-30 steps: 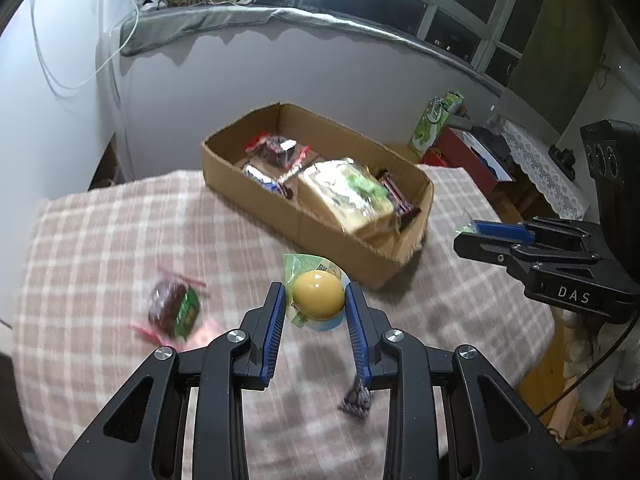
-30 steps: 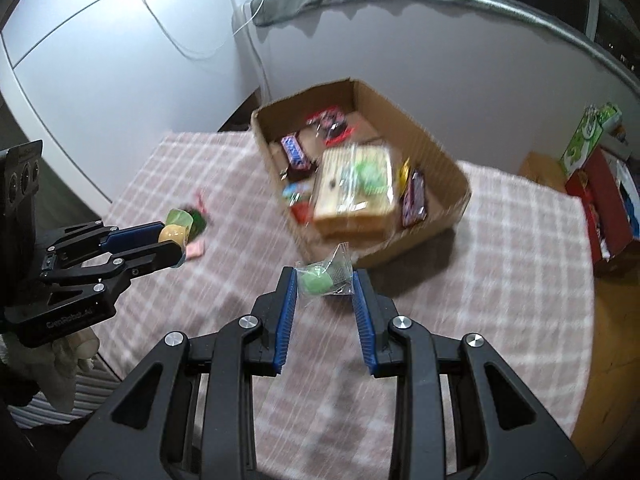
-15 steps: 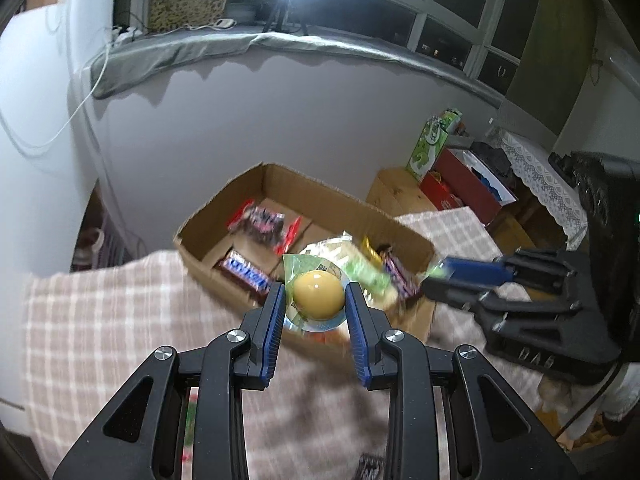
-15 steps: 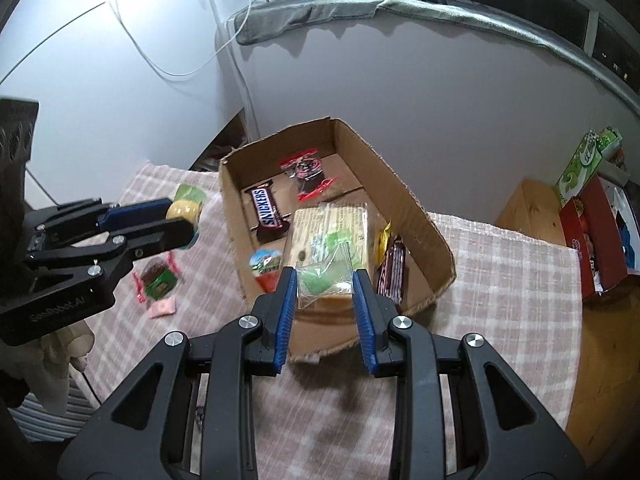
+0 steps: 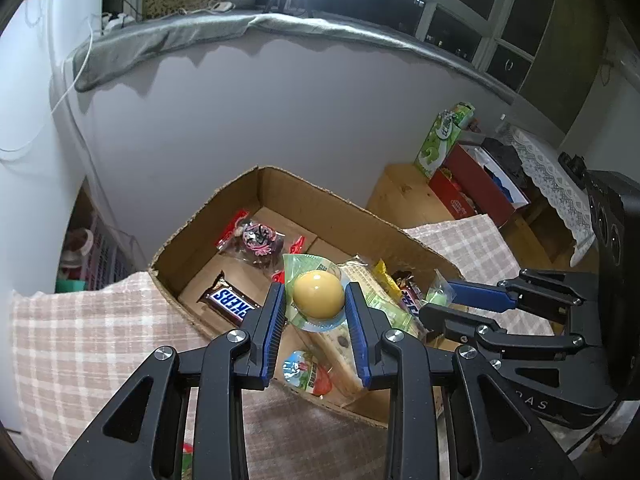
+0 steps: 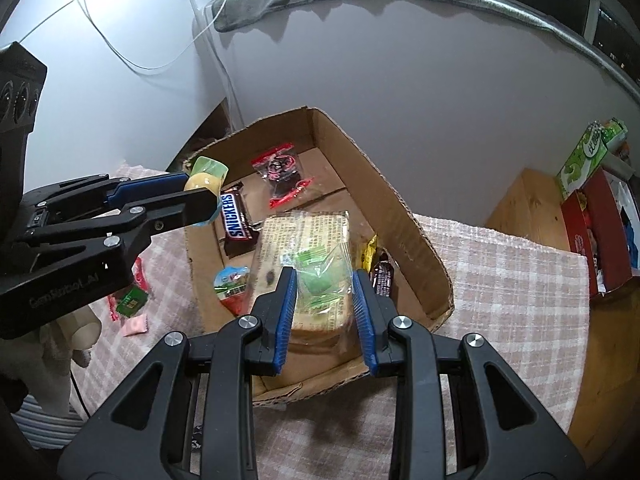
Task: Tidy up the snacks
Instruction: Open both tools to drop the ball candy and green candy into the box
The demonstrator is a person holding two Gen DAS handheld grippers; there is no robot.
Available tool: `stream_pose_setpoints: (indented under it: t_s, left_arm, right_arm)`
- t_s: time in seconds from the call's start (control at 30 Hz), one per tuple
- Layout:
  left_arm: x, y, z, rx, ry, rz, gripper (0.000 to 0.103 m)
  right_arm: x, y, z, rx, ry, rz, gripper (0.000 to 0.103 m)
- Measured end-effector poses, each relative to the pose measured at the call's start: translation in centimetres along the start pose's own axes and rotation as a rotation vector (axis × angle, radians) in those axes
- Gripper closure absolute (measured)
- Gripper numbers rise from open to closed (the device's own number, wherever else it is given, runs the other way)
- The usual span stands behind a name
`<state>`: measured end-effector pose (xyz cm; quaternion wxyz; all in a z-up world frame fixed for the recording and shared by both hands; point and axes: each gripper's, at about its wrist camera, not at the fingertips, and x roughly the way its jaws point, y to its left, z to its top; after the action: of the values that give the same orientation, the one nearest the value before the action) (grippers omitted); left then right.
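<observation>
Both claws were busy over the open brown cardboard box [image 6: 404, 216] sitting on the pink checked tablecloth [image 6: 508, 276]. The left gripper [image 5: 316, 300] had its blue-padded jaws pinched in on a round yellow jelly cup with a green foil lid [image 5: 318, 294], holding it up above the middle of the box. The right gripper [image 6: 325, 286] was clamped the same way on a small clear packet with a green candy inside [image 6: 320, 280], hanging right over the big clear-wrapped slab of bread [image 6: 308, 232] in the box. Down in the box were also a brown Snickers bar [image 6: 236, 220] and a clear bag with red edges and dark sweets [image 6: 280, 170]. A little green and red wrapped snack [image 6: 130, 300] lay out on the cloth to the box's left.
</observation>
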<state>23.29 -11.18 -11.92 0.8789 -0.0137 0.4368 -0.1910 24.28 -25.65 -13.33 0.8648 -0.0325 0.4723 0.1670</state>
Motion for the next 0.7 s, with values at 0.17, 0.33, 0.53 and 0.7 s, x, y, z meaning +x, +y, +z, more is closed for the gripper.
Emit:
stream_pose_setpoints:
  t_s: [0.17, 0.33, 0.53, 0.7]
  left_arm:
    - [0.6, 0.1, 0.1, -0.003, 0.017, 0.004, 0.072]
    - [1.0, 0.3, 0.3, -0.013, 0.031, 0.018, 0.060]
    - [0.9, 0.7, 0.5, -0.031, 0.027, 0.024, 0.054]
    - [0.5, 1.1, 0.5, -0.046, 0.022, 0.027, 0.054]
  right_arm:
    - [0.5, -0.2, 0.0, 0.006, 0.013, 0.005, 0.073]
    - [0.6, -0.1, 0.0, -0.003, 0.010, -0.009, 0.045]
    - [0.4, 0.2, 0.0, -0.019, 0.008, -0.027, 0.033]
    - [0.1, 0.4, -0.2, -0.018, -0.001, -0.033, 0.023]
